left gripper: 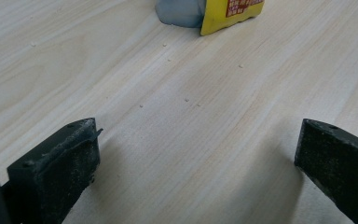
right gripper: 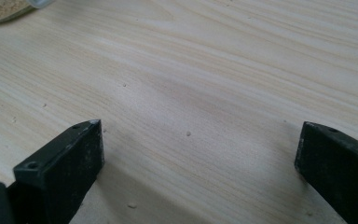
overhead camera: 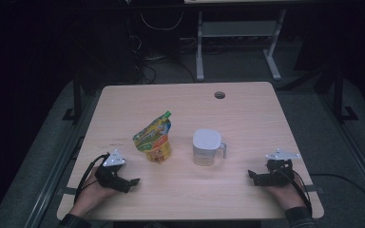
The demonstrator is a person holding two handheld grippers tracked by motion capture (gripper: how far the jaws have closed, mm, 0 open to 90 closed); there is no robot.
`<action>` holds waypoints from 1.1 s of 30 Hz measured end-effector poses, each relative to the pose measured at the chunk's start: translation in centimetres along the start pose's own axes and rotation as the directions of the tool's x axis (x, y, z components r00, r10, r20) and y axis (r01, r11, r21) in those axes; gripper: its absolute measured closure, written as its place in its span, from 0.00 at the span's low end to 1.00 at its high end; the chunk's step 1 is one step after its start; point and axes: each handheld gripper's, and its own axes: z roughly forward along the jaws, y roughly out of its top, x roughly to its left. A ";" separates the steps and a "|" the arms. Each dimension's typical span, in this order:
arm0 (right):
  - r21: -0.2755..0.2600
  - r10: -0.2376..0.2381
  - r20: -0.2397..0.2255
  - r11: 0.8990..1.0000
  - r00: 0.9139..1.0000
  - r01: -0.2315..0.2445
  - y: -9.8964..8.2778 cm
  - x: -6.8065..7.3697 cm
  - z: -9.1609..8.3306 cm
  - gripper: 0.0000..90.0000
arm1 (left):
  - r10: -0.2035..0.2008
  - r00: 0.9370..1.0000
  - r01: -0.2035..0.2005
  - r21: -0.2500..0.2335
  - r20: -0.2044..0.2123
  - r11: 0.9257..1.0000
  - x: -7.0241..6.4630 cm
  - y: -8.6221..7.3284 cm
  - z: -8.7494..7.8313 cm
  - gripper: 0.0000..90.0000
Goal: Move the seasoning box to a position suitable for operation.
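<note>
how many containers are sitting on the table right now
2. A yellow-green spouted pouch stands left of centre, ahead of the left claw. A clear lidded measuring jug stands to its right, nearer the right claw. Both claws are open and hold nothing.

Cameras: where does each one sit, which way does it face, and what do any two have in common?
High view: above the person's side, looking forward and down on the table; forearms, left gripper and right gripper show.
Left gripper view: rides the left gripper, low, facing the yellow pouch; open jaws show.
Right gripper view: rides the right gripper, facing the clear cup; open jaws show.
Shared: the pouch appears in the high and left gripper views, the cup in the high and right gripper views.
</note>
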 end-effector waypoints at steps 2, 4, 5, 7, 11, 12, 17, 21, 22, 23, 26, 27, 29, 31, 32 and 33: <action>0.006 -0.001 -0.002 1.000 1.000 0.001 0.0 0.0 -0.1 0.01 | -0.005 1.000 0.005 -0.010 0.002 1.000 0.0 0.1 -0.1 0.00; 0.007 -0.010 -0.004 1.000 1.000 0.010 0.2 -0.1 -0.3 0.01 | -0.004 1.000 0.004 -0.018 0.001 1.000 -0.1 0.1 -0.4 0.00; -0.010 -0.015 -0.003 1.000 1.000 0.015 0.3 -0.2 -0.5 0.01 | 0.002 1.000 -0.002 -0.025 0.000 1.000 -0.1 0.2 -0.5 0.00; -0.034 -0.014 -0.016 0.999 1.000 0.013 0.5 -0.2 -0.9 0.01 | 0.000 1.000 0.000 -0.036 -0.002 0.999 -0.2 0.3 -0.7 0.00; -0.044 -0.027 -0.048 0.999 0.998 0.025 0.7 0.0 -1.0 0.01 | -0.003 1.000 0.002 -0.052 -0.003 0.999 -0.3 0.4 -1.0 0.00; -0.048 -0.031 -0.054 0.998 0.998 0.028 0.8 0.1 -1.0 0.01 | 0.001 1.000 -0.001 -0.051 -0.004 0.999 -0.3 0.4 -1.1 0.00; -0.082 -0.077 -0.081 0.994 0.994 0.070 1.4 0.7 -1.3 0.01 | 0.008 1.000 -0.008 -0.051 0.007 0.999 -0.5 0.5 -1.1 0.00; -0.102 -0.099 -0.114 0.991 0.989 0.088 1.8 1.0 -1.2 0.01 | 0.007 1.000 -0.005 -0.065 0.018 0.998 -0.7 0.6 -1.1 0.00; -0.103 -0.104 -0.121 0.990 0.987 0.091 2.0 1.1 -1.2 0.01 | 0.010 1.000 -0.009 -0.063 0.020 0.998 -0.6 0.6 -1.2 0.00; -0.105 -0.110 -0.126 0.990 0.986 0.097 2.1 1.2 -1.2 0.01 | 0.012 1.000 -0.011 -0.061 0.022 0.998 -0.6 0.7 -1.2 0.00; -0.106 -0.131 -0.131 0.987 0.983 0.118 2.5 1.4 -1.1 0.01 | 0.018 0.999 -0.016 -0.060 0.028 0.998 -0.7 0.7 -1.2 0.00; -0.113 -0.138 -0.137 0.986 0.981 0.123 2.6 1.5 -1.0 0.01 | 0.019 0.999 -0.017 -0.061 0.029 0.998 -0.7 0.7 -1.2 0.00; -0.110 -0.143 -0.150 0.986 0.978 0.127 2.8 1.6 -0.9 0.03 | 0.018 0.999 -0.015 -0.067 0.034 0.998 -0.7 0.7 -1.2 0.00; -0.113 -0.146 -0.173 0.985 0.974 0.128 3.1 1.7 -0.8 0.04 | 0.014 0.999 -0.011 -0.066 0.036 0.998 -0.8 0.7 -1.2 0.00; -0.111 -0.154 -0.181 0.985 0.971 0.136 3.3 1.7 -0.7 0.04 | 0.013 0.999 -0.011 -0.066 0.036 0.998 -0.8 0.7 -1.2 0.00; -0.114 -0.164 -0.190 0.983 0.968 0.144 3.4 1.8 -0.7 0.04 | 0.005 0.999 -0.003 -0.072 0.039 0.997 -0.9 0.7 -1.2 0.00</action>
